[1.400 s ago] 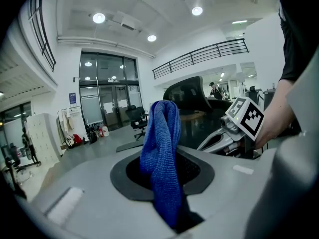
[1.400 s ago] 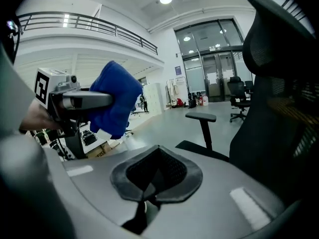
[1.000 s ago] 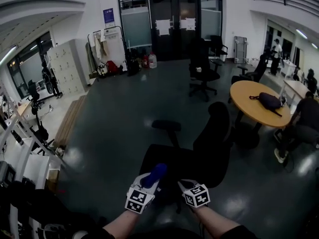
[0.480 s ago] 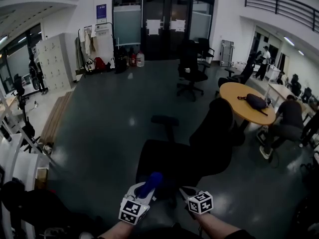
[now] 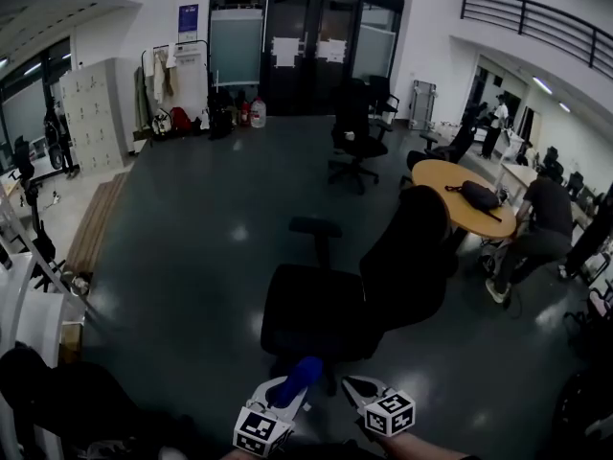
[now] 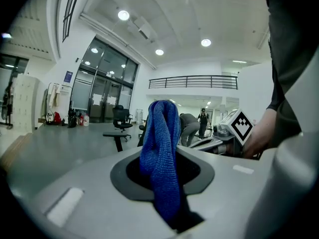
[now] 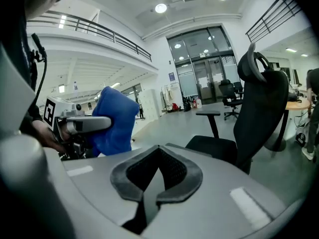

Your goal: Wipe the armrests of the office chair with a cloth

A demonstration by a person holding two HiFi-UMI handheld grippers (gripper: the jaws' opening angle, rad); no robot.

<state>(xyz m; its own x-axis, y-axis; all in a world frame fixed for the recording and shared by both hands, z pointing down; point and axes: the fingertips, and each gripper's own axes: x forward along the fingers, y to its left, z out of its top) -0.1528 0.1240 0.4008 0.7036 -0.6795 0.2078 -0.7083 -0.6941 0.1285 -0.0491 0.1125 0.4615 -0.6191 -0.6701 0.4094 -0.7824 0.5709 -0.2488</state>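
The left gripper [image 6: 162,176] is squeezing a blue cloth [image 6: 160,143], and the cloth sticks up out of its jaws. The right gripper [image 7: 156,176] is pressed shut with nothing in it. Both grippers are on the near side of the black chair [image 5: 356,297], close to its seat but not touching it. The cloth is there too, held up in the air, and it is not on the chair. One armrest [image 5: 316,226] stands at the far side of the chair's seat. Past the chair's back is a round wooden table [image 5: 450,185], and a person [image 5: 536,220] bends down beside it
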